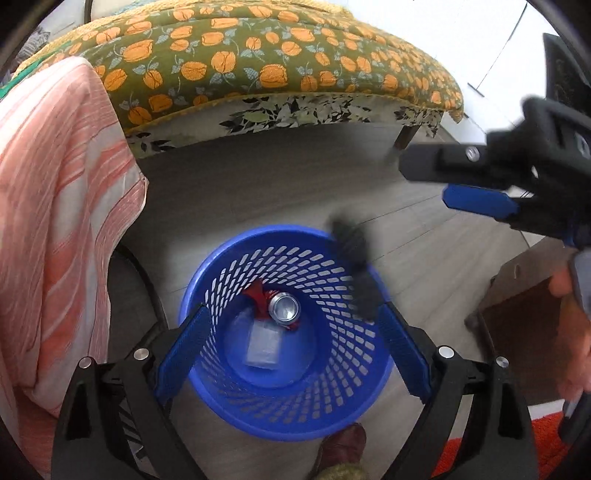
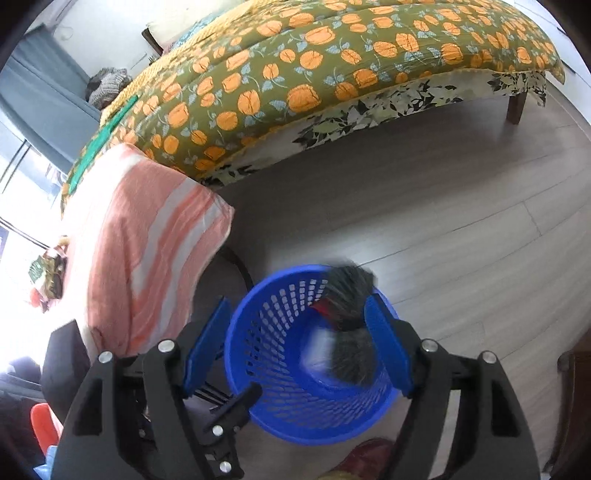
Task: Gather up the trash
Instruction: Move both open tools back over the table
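Left wrist: both grippers (image 1: pixel 293 350) (image 2: pixel 297 350) above bin (image 1: pixel 280 413), splayed.

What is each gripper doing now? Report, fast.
Left gripper: open, holding nothing.
Right gripper: open, a blurred dark object dropping toward the blue basket.

We look down on a pale grey plank floor (image 2: pixel 461 206), its seams running on a slant. A bed (image 2: pixel 332 59) fills the far side under an olive quilt (image 1: pixel 258 51) printed with orange fruit, a leaf-patterned valance (image 1: pixel 295 112) below it and a dark wooden leg (image 2: pixel 515 107) at the corner. A salmon-and-white striped cloth (image 1: pixel 55 206) hangs at left (over what, we cannot tell). Strong daylight floods through a window (image 2: pixel 18 192); white wall (image 1: pixel 461 33) behind.
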The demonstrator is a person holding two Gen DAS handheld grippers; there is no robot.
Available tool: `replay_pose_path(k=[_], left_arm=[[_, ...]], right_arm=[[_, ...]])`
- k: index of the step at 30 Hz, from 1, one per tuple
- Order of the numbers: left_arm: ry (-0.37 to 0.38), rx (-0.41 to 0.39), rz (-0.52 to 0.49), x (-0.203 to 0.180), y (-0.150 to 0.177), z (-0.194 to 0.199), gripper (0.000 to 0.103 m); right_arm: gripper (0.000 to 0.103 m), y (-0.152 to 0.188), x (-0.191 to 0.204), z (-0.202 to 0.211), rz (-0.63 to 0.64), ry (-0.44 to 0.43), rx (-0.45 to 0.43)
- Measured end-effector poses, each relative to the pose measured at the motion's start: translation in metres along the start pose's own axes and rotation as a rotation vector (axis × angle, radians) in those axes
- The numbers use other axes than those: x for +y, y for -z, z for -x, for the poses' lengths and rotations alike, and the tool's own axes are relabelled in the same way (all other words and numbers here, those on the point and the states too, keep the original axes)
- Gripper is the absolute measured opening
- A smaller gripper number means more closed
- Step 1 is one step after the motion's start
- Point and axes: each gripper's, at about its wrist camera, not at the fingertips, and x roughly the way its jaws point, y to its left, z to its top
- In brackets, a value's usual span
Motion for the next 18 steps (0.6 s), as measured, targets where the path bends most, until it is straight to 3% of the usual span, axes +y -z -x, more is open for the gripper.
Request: replay_pose_path(k=[4,8,12,15,18], left_arm=[[0.029,-0.056,-0.030,-0.010,0.005,0.030,0.093],[0.065,-0.139,-0.074,-0.023,0.009,0.078,0.096],[0.097,-0.198,-0.078,-0.021,0.017,0.123,0.097],[0.088,-0.226,-0.076,-0.007,0.024,0.151,0.097],[0.026,-0.237,-0.073,0.017,0.037,0.173,0.098]], right_arm=[[0.076,-0.003,0.008,0.013,0.023,0.015,-0.050],[0.088,-0.004,0.020,0.025,0.053,0.060,-0.107],[0.089,-0.004,0.039,0.039,0.097,0.117,-0.186],[0.089,-0.002,0.056,0.048,0.149,0.140,-0.245],[0.089,0.006,0.081,0.058,0.222,0.144,-0.308]])
